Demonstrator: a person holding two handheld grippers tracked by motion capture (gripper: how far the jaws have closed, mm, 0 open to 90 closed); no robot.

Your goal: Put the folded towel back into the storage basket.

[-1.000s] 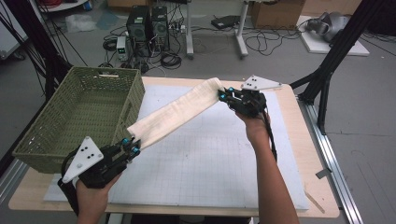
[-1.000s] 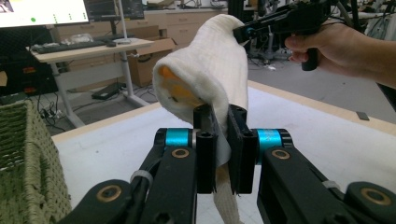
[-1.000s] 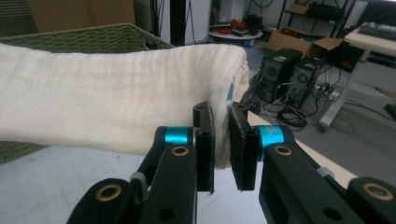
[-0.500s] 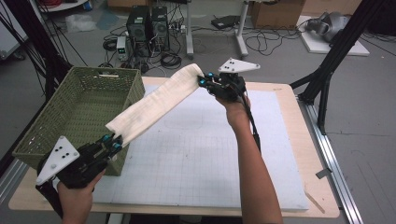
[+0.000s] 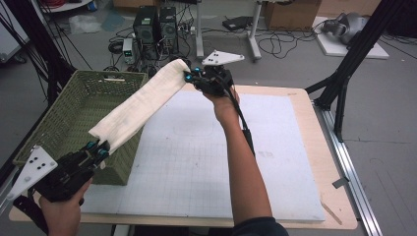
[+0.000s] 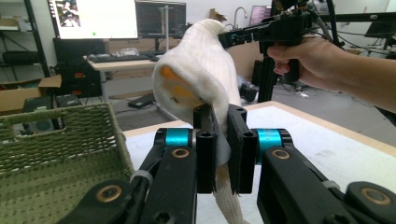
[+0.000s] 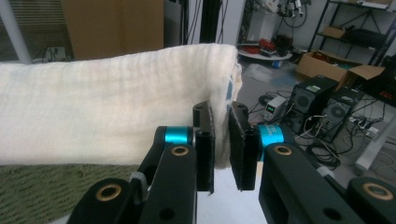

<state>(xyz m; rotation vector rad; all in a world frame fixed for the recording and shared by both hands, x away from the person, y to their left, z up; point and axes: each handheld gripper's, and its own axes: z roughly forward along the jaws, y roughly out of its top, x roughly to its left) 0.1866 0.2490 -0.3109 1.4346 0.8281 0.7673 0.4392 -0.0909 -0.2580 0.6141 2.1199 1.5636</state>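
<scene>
A folded cream towel [image 5: 137, 105] hangs stretched in the air between both grippers, slanting over the green wicker basket [image 5: 69, 113]. My left gripper [image 5: 98, 149] is shut on its near end by the basket's front right corner. In the left gripper view the towel [image 6: 201, 74] rises from the left gripper [image 6: 222, 149] toward the far hand. My right gripper [image 5: 189, 75] is shut on the far end, above the table's back edge. In the right gripper view the towel [image 7: 112, 121] spreads left from the right gripper [image 7: 222, 144].
The basket stands at the table's left side on the wooden table [image 5: 305, 98]. A white gridded mat [image 5: 206, 162] covers the table's middle. Computer towers [image 5: 152, 24] and cables lie on the floor behind. A black frame leg [image 5: 344, 78] stands at the right.
Both grippers have carried the towel leftward and up from the mat, so it now hangs over the basket's right side. Both grippers stayed shut on the towel.
</scene>
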